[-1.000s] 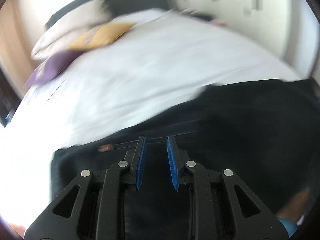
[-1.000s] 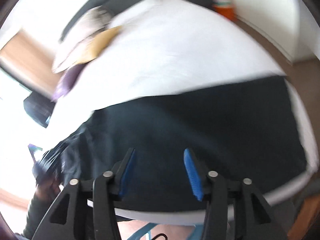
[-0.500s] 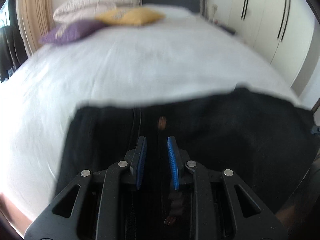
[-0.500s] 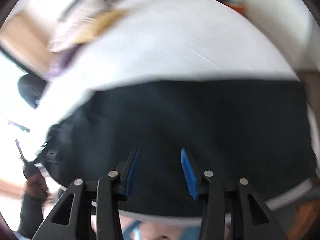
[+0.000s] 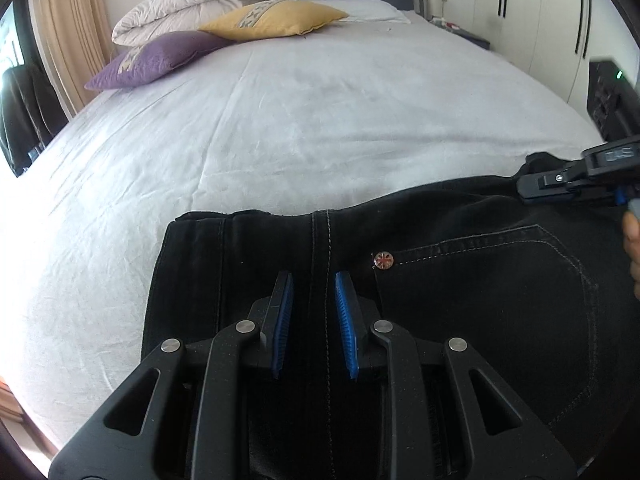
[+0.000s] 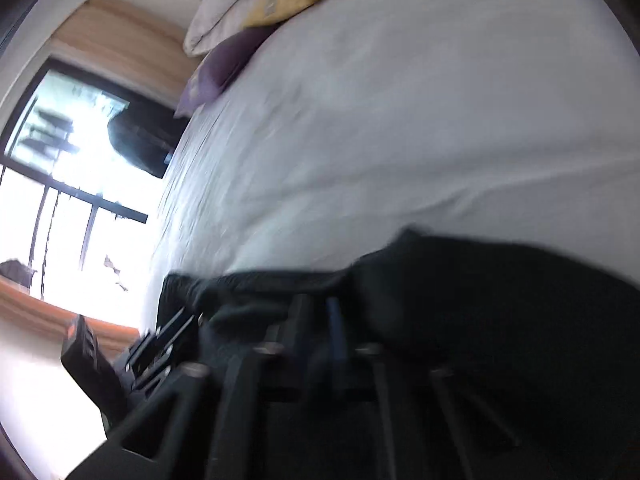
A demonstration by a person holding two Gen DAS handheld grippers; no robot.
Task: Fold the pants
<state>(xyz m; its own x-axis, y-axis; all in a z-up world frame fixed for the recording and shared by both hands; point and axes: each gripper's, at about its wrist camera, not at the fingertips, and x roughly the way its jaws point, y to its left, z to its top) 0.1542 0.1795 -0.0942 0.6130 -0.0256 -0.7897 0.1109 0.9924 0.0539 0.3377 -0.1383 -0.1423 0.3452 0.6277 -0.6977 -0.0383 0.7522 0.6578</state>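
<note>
Nearest, the left gripper [image 5: 311, 320] hovers parted over the black jeans [image 5: 460, 300], straddling their centre seam near the bed's [image 5: 320, 112] foot edge. Farther right, the right gripper [image 5: 576, 184] sits at the jeans' far edge, apparently clamped on fabric, though blur leaves that uncertain

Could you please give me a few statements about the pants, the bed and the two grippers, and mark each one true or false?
1. The black pants lie on the white bed sheet. True.
2. The left gripper is clamped on the yellow pillow. False: it is open over the pants, the pillow far off.
3. The purple pillow lies on the pants. False: it lies near the headboard.
4. The right gripper is at the pants' far edge. True.
</note>
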